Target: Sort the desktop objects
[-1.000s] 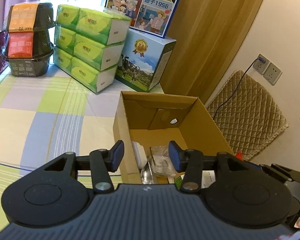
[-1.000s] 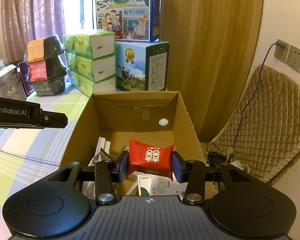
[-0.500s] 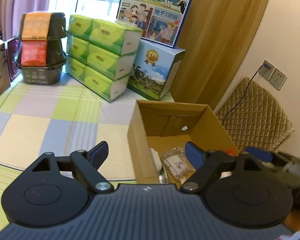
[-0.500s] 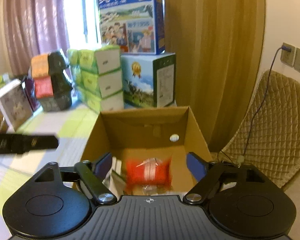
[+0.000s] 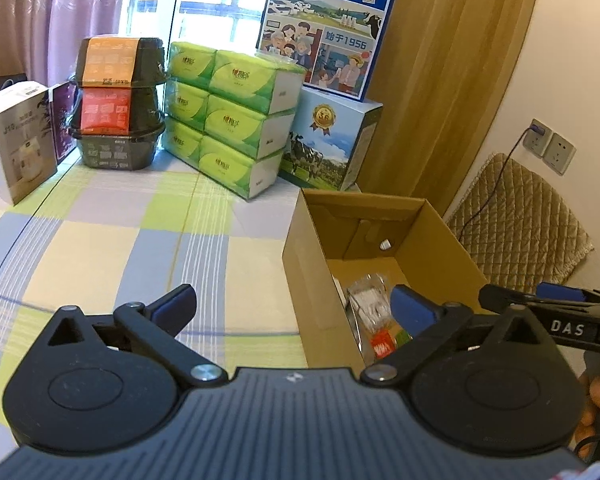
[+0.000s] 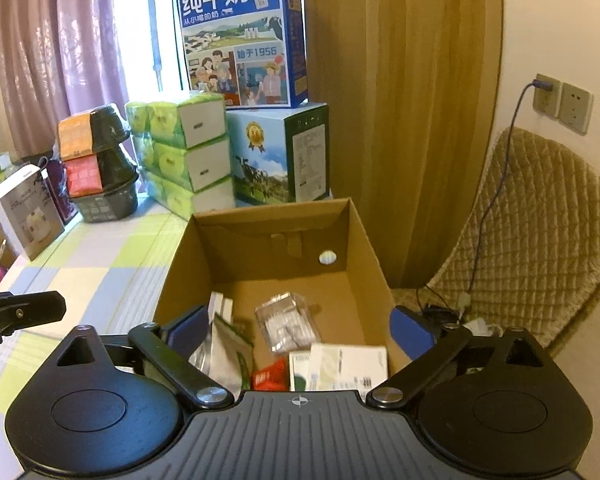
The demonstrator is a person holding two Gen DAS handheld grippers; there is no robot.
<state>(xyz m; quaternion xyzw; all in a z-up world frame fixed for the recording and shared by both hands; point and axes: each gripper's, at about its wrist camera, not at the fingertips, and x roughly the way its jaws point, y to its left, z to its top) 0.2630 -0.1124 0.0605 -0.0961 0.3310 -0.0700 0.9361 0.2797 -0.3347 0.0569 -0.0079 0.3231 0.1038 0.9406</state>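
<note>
both claws spread, empty: left claw (image 5: 292,308), right claw (image 6: 298,330) above cardboard box (image 6: 356,236); red packet (image 6: 269,376) inside.

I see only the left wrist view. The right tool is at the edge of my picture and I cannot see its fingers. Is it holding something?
Observer: No. In the right wrist view the right tool is open, with nothing between its fingers. It points into the cardboard box.
Operator: What lies in the near right corner of the box? That corner is hidden in my view.
Observer: A white carton lies flat there, beside the red packet.
Operator: And along the left wall?
Observer: A silver and green pouch leans there.
</note>
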